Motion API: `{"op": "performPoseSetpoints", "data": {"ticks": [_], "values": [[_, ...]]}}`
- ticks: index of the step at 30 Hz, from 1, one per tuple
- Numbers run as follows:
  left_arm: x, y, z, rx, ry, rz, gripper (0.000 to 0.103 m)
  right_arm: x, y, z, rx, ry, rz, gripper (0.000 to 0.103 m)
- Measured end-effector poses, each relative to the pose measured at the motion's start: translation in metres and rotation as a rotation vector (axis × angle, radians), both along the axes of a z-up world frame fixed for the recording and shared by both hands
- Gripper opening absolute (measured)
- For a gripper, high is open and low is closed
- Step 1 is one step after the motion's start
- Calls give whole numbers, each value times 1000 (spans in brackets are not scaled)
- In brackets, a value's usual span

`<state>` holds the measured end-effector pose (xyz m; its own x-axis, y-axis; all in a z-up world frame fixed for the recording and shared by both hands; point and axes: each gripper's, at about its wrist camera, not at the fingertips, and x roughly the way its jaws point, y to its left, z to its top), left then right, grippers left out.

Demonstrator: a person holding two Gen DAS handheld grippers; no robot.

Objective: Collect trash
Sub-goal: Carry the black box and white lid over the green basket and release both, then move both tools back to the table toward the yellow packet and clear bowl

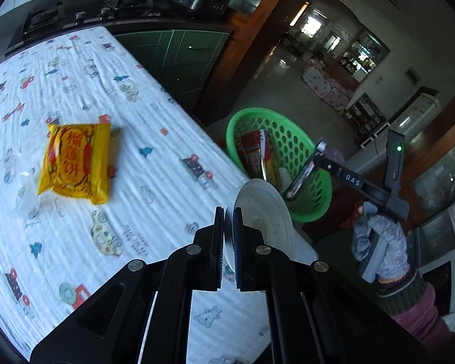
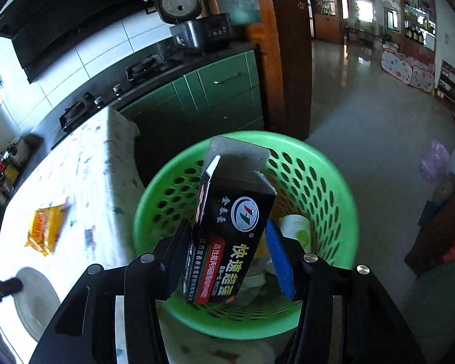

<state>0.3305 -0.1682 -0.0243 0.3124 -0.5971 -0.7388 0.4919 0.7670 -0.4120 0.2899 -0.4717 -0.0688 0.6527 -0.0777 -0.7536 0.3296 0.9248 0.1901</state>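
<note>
Trash: a light, stiff black box (image 2: 230,233), held between the right gripper (image 2: 227,261) jaws over the green basket (image 2: 333,188). Left gripper (image 1: 228,242) jaws pinch a rigid white plate (image 1: 267,209) by its rim, beside the basket.

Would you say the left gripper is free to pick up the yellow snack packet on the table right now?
Probably not yet: the left gripper is shut on a white plastic lid, so its jaws are occupied. The yellow snack packet lies unobstructed on the tablecloth.
</note>
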Motion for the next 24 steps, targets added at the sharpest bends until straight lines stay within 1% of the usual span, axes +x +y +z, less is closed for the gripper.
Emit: {"op": "performPoseSetpoints", "data": {"ticks": [3, 4, 9, 13, 17, 20, 22, 23, 24], "values": [[8, -25, 8, 9, -18, -12, 5, -1, -7, -7, -11, 5, 0, 50], [12, -34, 9, 12, -21, -16, 5, -2, -9, -9, -7, 9, 2, 52], [28, -74, 10, 23, -28, -30, 5, -11, -16, -10, -1, -13, 6, 55], [43, -106, -1, 52, -20, -41, 5, -27, -18, -4, 21, -45, 16, 64], [51, -132, -19, 124, -20, -35, 6, -41, -16, 0, 19, -62, 30, 67], [56, -140, -29, 144, 3, -25, 6, -50, -17, 0, 17, -69, 34, 68], [57, -143, -35, 151, 11, -23, 8, -53, -18, 0, 23, -69, 34, 69], [57, -143, -37, 156, 16, -17, 14, -54, -19, -1, 26, -71, 32, 69], [56, -141, -38, 151, 20, -12, 25, -56, -19, -1, 28, -71, 30, 69]]}}
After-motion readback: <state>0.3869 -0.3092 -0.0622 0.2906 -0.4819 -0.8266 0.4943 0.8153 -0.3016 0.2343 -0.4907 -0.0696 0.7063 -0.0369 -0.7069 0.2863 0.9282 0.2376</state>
